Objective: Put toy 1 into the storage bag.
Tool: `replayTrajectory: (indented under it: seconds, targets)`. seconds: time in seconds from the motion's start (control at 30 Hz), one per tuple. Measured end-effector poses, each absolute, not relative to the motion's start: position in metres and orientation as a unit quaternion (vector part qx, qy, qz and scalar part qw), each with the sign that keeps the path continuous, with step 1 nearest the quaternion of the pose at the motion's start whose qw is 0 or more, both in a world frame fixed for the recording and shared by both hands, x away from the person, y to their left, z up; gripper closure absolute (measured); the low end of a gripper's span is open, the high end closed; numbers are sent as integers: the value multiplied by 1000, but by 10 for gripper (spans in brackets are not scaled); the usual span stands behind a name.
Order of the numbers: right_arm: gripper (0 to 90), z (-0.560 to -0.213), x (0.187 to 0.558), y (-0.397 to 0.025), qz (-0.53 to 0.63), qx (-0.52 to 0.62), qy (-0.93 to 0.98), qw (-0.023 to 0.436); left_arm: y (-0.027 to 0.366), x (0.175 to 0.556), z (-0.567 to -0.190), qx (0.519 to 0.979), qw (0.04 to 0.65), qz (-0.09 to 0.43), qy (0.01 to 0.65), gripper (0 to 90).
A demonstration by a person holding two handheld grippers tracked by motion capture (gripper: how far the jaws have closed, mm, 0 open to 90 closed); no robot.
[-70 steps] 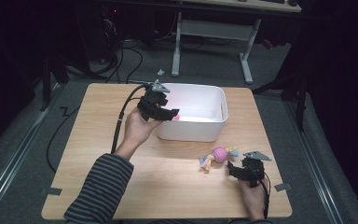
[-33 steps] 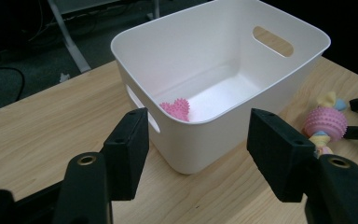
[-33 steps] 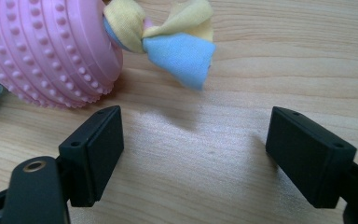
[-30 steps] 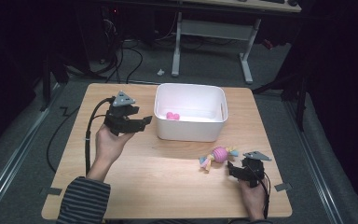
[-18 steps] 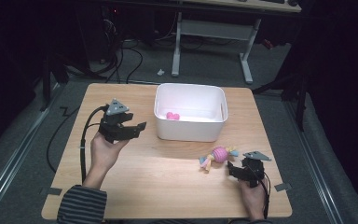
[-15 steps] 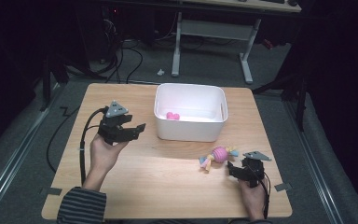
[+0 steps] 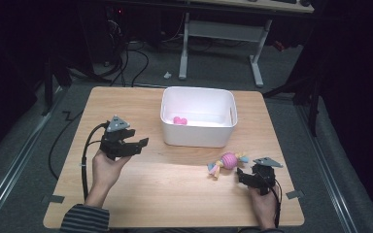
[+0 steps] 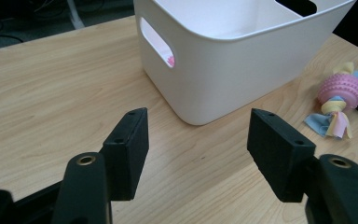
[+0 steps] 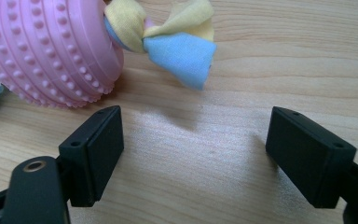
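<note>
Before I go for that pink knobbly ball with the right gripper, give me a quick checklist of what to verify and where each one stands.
1. Right gripper open: ok, its fingers stand wide apart in the right gripper view.
2. Right gripper empty: ok, bare wood between the fingers.
3. Pink ball lined up between the fingers: not ok, it sits ahead and off to the left finger's side.
4. Ball free to lift: ok, it lies on the table, apart from the white bin.
5. Left gripper out of the way: ok, open and empty on the bin's other side.
6. Room in the bin: ok, one small pink thing inside.
</note>
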State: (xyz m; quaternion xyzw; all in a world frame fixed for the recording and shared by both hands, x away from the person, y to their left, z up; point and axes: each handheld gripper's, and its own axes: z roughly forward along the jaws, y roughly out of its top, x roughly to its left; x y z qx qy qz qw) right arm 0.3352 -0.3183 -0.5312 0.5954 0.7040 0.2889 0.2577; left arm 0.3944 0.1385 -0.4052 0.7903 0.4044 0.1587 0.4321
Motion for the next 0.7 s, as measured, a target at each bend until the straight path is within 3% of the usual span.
replayTrajectory:
  seconds: [0.7]
  targets:
    - [192,-531,335,-318,289,595,704,257,140,385,-432,792,421,150,416,381]
